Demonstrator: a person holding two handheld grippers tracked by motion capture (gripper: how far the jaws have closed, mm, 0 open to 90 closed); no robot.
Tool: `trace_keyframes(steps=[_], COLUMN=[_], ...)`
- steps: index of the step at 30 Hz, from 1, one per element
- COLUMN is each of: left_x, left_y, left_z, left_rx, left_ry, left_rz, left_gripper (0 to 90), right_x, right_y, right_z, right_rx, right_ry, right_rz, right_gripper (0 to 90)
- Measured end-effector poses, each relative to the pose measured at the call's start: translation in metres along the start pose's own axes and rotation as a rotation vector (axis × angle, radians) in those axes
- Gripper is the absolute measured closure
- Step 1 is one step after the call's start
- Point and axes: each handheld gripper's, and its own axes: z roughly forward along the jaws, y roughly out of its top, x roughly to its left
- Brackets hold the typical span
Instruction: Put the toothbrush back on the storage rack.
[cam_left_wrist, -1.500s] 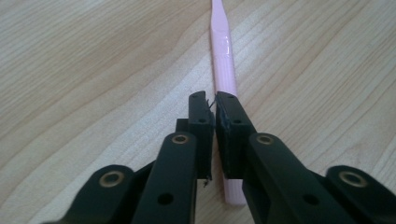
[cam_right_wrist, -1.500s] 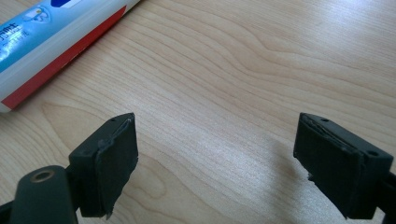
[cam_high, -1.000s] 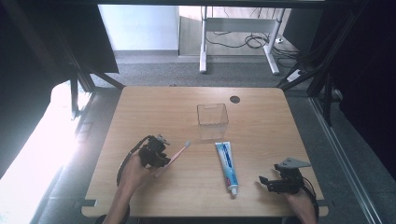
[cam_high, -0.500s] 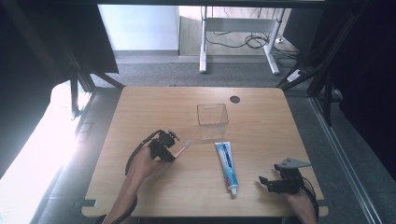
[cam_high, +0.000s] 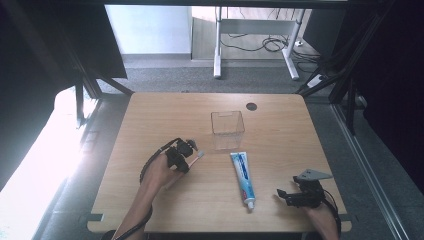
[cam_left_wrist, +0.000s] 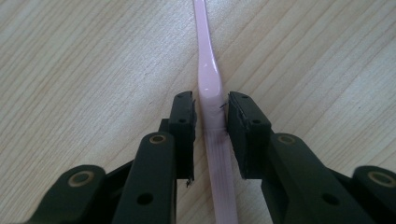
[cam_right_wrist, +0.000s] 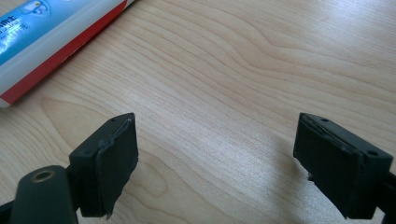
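Observation:
A pink toothbrush (cam_high: 200, 154) (cam_left_wrist: 208, 79) lies flat on the wooden table (cam_high: 165, 115), left of centre. My left gripper (cam_high: 186, 152) (cam_left_wrist: 211, 100) points down over its handle with one jaw on each side. The jaws have just been closing and stand very close to the handle, with thin gaps still showing. A blue, white and red toothpaste tube (cam_high: 243, 175) (cam_right_wrist: 51, 32) lies near the middle front. My right gripper (cam_high: 285, 194) (cam_right_wrist: 215, 140) rests at the front right, wide open over bare wood, with nothing between its fingers.
A clear plastic box (cam_high: 227, 122) stands upright behind the toothpaste, just right of the toothbrush head. A dark round hole (cam_high: 251, 106) sits near the table's far edge. Desk legs and cables are on the floor beyond.
My left hand has moved right and slightly away from the person, bringing its jaws over the toothbrush handle. The toothbrush, toothpaste and right gripper have stayed put.

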Motion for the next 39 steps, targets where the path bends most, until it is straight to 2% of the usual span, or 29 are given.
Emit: trace_keyframes(steps=[6, 12, 19, 24, 32, 39], left_x=[-0.001, -0.001, -0.001, 0.0, 0.002, 0.004], left_y=[0.003, 0.005, 0.006, 0.003, 0.001, 0.0], left_z=[0.001, 0.001, -0.007, -0.016, -0.023, -0.033], left_rx=[0.013, 0.018, -0.016, -0.06, -0.094, -0.122], left_ry=[-0.002, -0.014, -0.029, -0.053, -0.076, -0.08], left_rz=[-0.007, -0.007, -0.004, -0.001, -0.003, 0.004], left_gripper=[77.8, 78.9, 78.9, 78.9, 78.9, 78.8], right_x=[0.0, 0.0, 0.0, 0.0, -0.001, -0.001], right_y=[0.0, 0.0, 0.0, 0.0, 0.0, 0.0], right_z=[0.0, 0.0, 0.0, 0.0, -0.001, 0.0], right_rx=[0.002, 0.001, 0.001, -0.002, -0.015, -0.023], right_ry=[0.0, 0.0, 0.001, 0.001, 0.0, 0.007], right_rz=[0.0, 0.0, 0.001, 0.001, 0.007, 0.014], right_gripper=[14.3, 14.3, 14.3, 14.3, 13.8, 7.8])
